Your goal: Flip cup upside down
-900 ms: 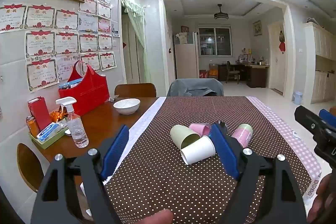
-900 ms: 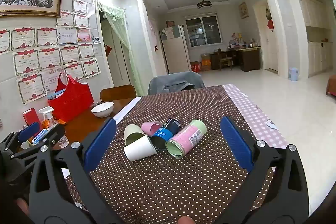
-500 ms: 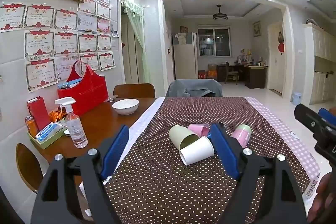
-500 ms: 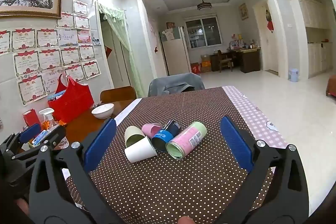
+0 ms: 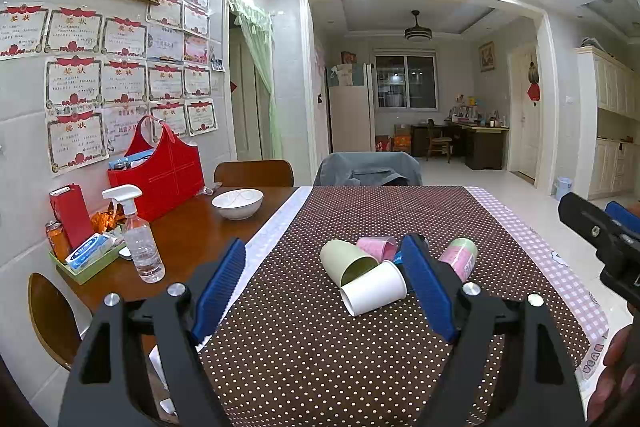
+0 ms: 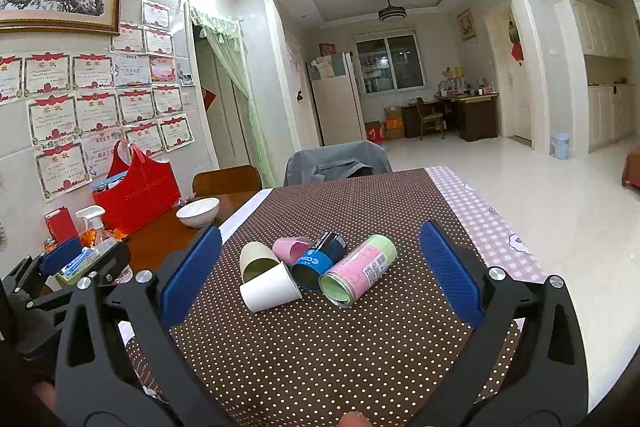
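Right wrist view: white cup on its side, mouth facing left and near, mid-tablecloth, touching green cup and blue can. Right gripper and left gripper both spread wide, holding nothing. Bare cloth nearer; right edge well apart.

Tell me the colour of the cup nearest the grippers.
White cup, lying on its side; clearest in the right wrist view.
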